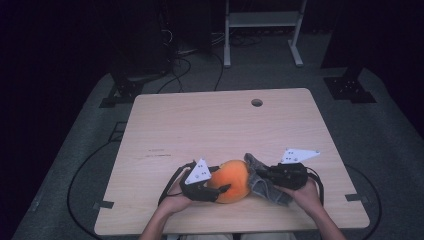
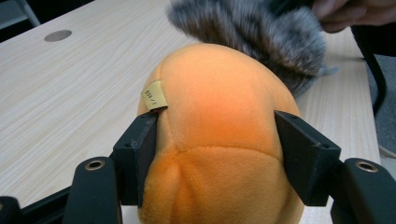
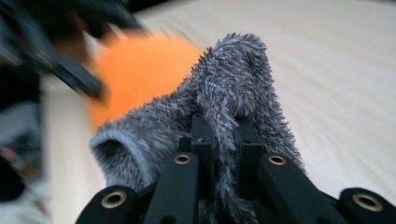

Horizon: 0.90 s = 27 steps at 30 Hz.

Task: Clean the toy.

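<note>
Orange plush (image 2: 219,140) partly hides grey fur (image 2: 252,32).

The orange plush toy (image 2: 219,140) was noted as smooth, short-piled velour with a small paper-like tag (image 2: 153,95). The grey cloth (image 3: 224,107) appeared shaggy. The table (image 1: 210,125) showed matt light wood grain.

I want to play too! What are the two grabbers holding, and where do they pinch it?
The left gripper squeezes the orange plush toy by its two sides. The right gripper is shut on a fold of the grey furry cloth.
</note>
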Motion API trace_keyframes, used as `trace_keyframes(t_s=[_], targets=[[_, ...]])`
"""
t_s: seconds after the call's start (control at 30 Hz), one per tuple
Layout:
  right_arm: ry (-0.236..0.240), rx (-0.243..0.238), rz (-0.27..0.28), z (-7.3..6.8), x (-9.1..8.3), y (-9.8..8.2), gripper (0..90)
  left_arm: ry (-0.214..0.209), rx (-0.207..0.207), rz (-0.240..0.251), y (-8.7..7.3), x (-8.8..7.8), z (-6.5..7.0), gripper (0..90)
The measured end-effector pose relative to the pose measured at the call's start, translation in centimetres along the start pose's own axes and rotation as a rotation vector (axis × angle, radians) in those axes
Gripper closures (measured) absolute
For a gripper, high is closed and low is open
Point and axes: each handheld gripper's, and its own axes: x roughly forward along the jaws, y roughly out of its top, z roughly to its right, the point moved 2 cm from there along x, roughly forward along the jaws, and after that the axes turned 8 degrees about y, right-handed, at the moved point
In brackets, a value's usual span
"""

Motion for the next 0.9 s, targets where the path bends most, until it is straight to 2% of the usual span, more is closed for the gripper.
trace_keyframes(t_s=[0.07,0.13,0.2,0.23,0.3,0.33,0.37,0.43,0.5,0.53,0.57,0.6,0.63,0.7,0.73,0.8,0.9], targets=[[0.052,-0.017,0.042,-0.7,0.2,0.8,81.5,-0.007,0.011,-0.002,0.1,0.0,0.2,34.3],[0.074,-0.031,0.015,-1.0,0.8,0.9,81.5,-0.025,0.009,0.001,0.2,0.0,0.2,33.2],[0.081,-0.036,-0.022,-1.2,1.5,0.5,81.5,-0.045,-0.033,-0.007,0.6,-0.1,0.0,24.6],[0.081,-0.040,-0.021,-1.3,1.5,0.4,81.4,-0.036,-0.065,-0.014,0.8,0.0,-0.2,19.4],[0.080,-0.052,-0.030,-1.6,1.3,0.4,81.4,-0.029,-0.100,-0.061,1.1,0.4,-0.4,11.3],[0.078,-0.060,-0.032,-1.7,1.2,0.4,81.5,-0.046,-0.101,-0.081,1.0,0.7,-0.3,12.6],[0.074,-0.063,-0.039,-1.8,1.1,0.3,81.4,-0.054,-0.093,-0.075,0.9,0.8,-0.1,19.7],[0.063,-0.065,-0.046,-1.7,1.0,0.3,81.5,-0.029,-0.055,-0.047,0.9,0.8,0.3,31.3],[0.050,-0.063,-0.027,-1.6,0.5,0.5,81.5,0.009,-0.029,0.017,1.4,0.5,0.5,39.0],[0.034,-0.077,0.008,-1.8,0.1,0.8,81.6,0.030,-0.007,0.034,1.6,0.5,0.6,40.3],[0.040,-0.085,0.035,-2.0,-0.2,1.2,81.5,0.046,0.006,0.046,1.7,0.5,0.6,40.3],[0.047,-0.090,0.051,-2.2,-0.3,1.5,81.5,0.051,0.001,0.053,1.8,0.7,0.6,40.1],[0.049,-0.107,0.058,-2.5,-0.2,1.8,81.5,0.049,0.005,0.049,1.7,0.9,0.6,39.7],[0.027,-0.120,0.028,-2.6,0.6,1.8,81.5,0.051,0.038,0.017,1.1,1.4,0.5,38.6],[0.024,-0.117,0.014,-2.3,1.1,1.5,81.5,0.041,0.022,0.027,0.9,1.4,0.4,38.1],[0.042,-0.082,0.027,-1.7,1.4,1.0,81.5,0.023,0.003,0.019,0.5,1.1,0.0,37.8],[0.018,-0.050,0.015,-1.1,1.4,0.5,81.5,-0.001,-0.005,0.013,-0.1,0.7,-0.4,37.6]])
